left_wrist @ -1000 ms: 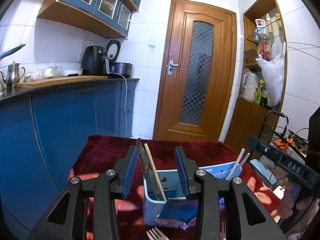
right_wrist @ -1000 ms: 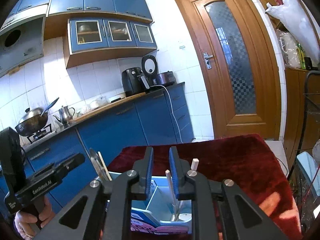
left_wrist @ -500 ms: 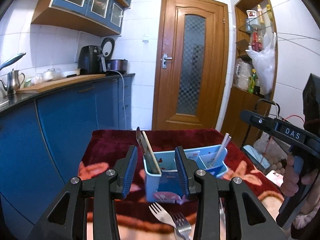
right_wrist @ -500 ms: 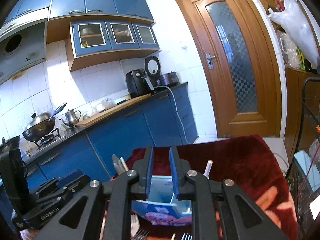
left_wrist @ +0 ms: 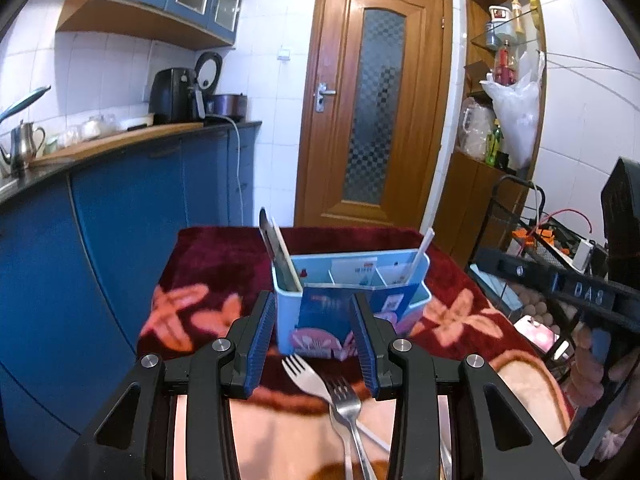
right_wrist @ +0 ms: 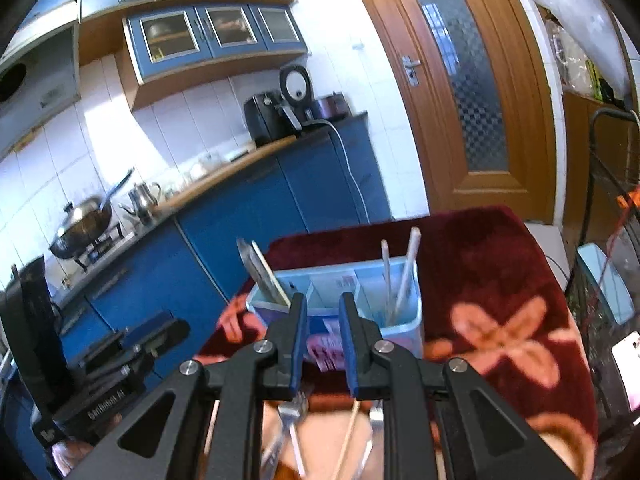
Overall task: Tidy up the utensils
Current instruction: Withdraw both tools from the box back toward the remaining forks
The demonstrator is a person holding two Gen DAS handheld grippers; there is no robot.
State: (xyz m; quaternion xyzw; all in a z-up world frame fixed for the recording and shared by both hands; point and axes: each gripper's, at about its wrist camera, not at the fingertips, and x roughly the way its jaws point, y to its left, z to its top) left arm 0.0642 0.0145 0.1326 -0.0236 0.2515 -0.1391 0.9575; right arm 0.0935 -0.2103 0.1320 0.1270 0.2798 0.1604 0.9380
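Both the left gripper (left_wrist: pixel 314 342) and right gripper (right_wrist: pixel 323 346) hover part-open, holding nothing. Forks (left_wrist: pixel 320 384) lie just before the caddy (left_wrist: pixel 344 312).

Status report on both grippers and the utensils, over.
Left gripper open, empty. Right gripper open, empty. Forks loose before caddy. Nothing blocking.

Blue cabinets (left_wrist: pixel 120 208), white tiled wall (left_wrist: pixel 276 8), wooden door (left_wrist: pixel 376 112).
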